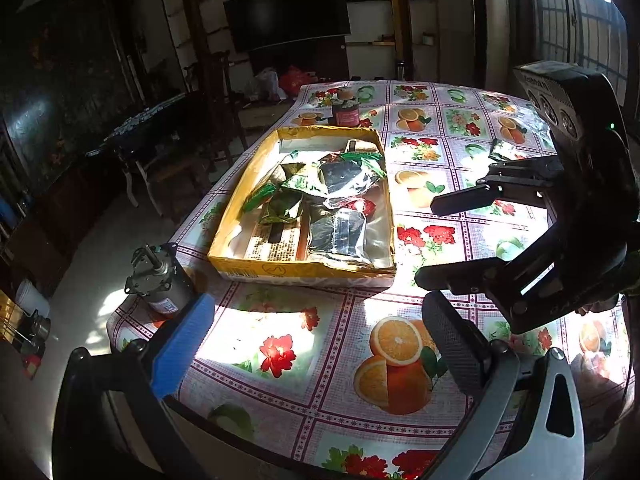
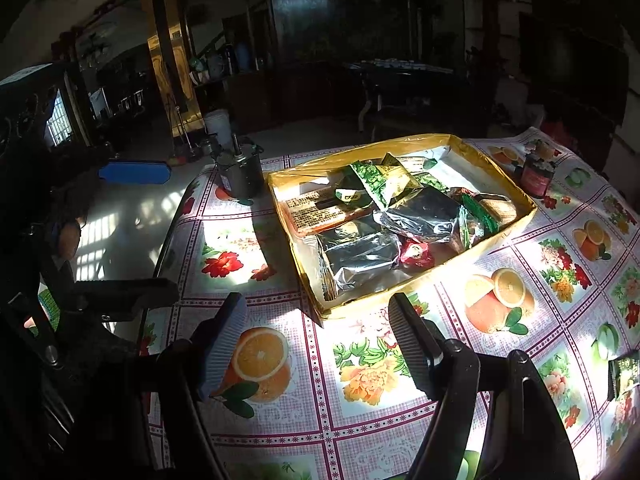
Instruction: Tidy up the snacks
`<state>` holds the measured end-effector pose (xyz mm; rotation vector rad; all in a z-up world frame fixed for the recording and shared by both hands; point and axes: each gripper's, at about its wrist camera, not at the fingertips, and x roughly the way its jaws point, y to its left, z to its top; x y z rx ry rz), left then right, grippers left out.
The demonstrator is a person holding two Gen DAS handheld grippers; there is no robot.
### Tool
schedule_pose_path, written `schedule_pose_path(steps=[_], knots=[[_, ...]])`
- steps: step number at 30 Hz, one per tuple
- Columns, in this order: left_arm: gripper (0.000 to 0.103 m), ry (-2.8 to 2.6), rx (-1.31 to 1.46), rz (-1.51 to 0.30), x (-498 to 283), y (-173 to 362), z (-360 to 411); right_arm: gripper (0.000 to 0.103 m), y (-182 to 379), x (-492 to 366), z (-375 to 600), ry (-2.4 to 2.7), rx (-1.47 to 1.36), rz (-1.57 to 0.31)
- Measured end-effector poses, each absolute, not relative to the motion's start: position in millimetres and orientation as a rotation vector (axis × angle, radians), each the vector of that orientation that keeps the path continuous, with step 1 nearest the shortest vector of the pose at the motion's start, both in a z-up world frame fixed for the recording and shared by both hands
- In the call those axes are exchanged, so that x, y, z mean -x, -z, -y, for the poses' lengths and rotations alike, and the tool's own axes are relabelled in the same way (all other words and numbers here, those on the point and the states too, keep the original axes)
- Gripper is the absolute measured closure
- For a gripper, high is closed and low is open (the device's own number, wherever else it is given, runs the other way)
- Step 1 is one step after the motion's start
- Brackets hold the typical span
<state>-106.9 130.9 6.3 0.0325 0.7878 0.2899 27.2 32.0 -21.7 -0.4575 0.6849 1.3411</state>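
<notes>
A shallow yellow cardboard box [image 1: 280,270] [image 2: 502,236] sits on the fruit-and-flower tablecloth, filled with several snack packets: silver foil bags [image 1: 338,234] [image 2: 360,254], green packets [image 1: 286,204] [image 2: 370,178] and a small red one [image 2: 416,254]. One green packet [image 1: 502,150] [image 2: 622,372] lies loose on the cloth to the right of the box. My left gripper [image 1: 320,340] is open and empty, hovering before the box's near edge. My right gripper [image 2: 316,344] is open and empty near the box's corner; it also shows in the left wrist view [image 1: 432,240].
A grey metal motor-like cylinder [image 1: 162,284] [image 2: 240,172] stands at the table's left corner. A dark red jar [image 1: 346,110] [image 2: 538,174] stands beyond the box. The table edge drops to the floor on the left; chairs and dark furniture stand beyond.
</notes>
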Motion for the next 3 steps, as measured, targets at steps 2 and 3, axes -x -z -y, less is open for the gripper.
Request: schedule_pose_path(steps=[2,3], knots=[[0.0,-0.287,-0.035,-0.788,106.6,-6.2,-130.2,0.03,21.3,-27.4,-31.2,-1.342,0.454,-0.686],[0.0,-0.286,-0.038,-0.791,106.0,-6.1,-130.1,0.03,21.2,-27.3,-31.2,-1.342,0.454,-0.686]])
